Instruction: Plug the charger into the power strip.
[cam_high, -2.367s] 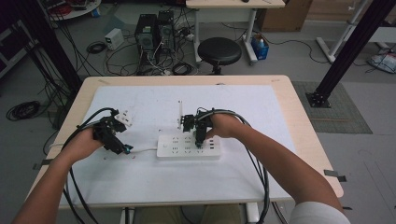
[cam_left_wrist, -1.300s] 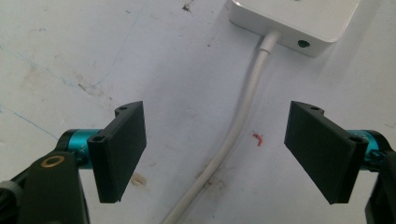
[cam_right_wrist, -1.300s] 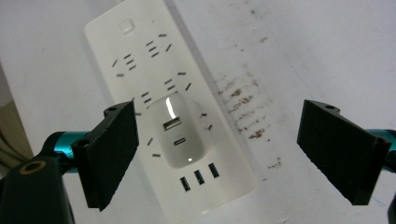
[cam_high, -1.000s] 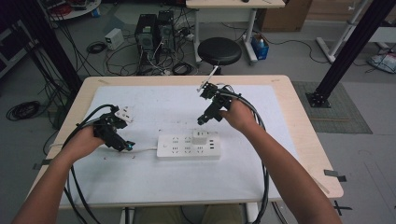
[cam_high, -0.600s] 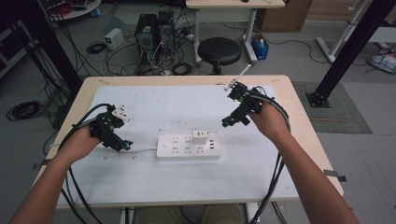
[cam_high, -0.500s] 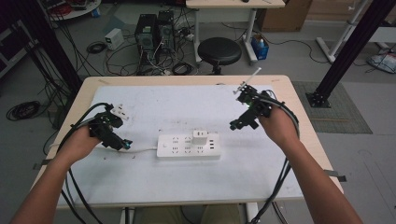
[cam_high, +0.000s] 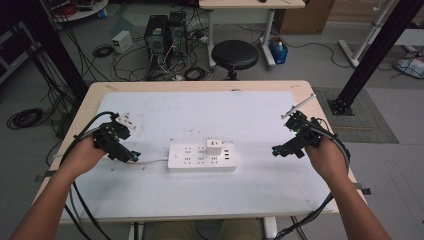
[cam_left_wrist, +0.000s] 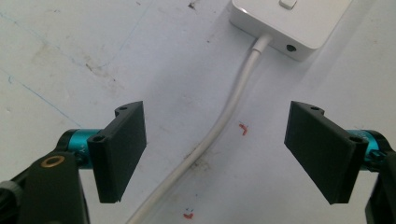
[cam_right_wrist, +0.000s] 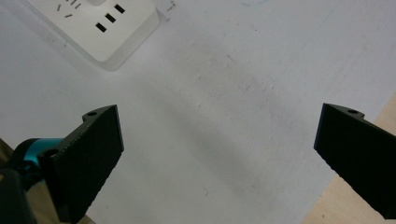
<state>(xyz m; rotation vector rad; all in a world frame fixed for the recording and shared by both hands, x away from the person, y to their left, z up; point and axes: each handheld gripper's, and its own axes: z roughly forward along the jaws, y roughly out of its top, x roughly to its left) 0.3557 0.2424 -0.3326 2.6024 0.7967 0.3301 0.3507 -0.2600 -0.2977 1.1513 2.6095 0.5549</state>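
Black stool (cam_high: 235, 53) is standing beyond my table (cam_high: 150, 86), two computer towers (cam_high: 165, 31) and tangled cables (cam_high: 127, 55) are sitting on the floor.

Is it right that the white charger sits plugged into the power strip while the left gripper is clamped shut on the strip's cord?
Not quite. The charger is plugged into the power strip, but the left gripper is open: in the left gripper view its jaws stand apart on either side of the cord without touching it.
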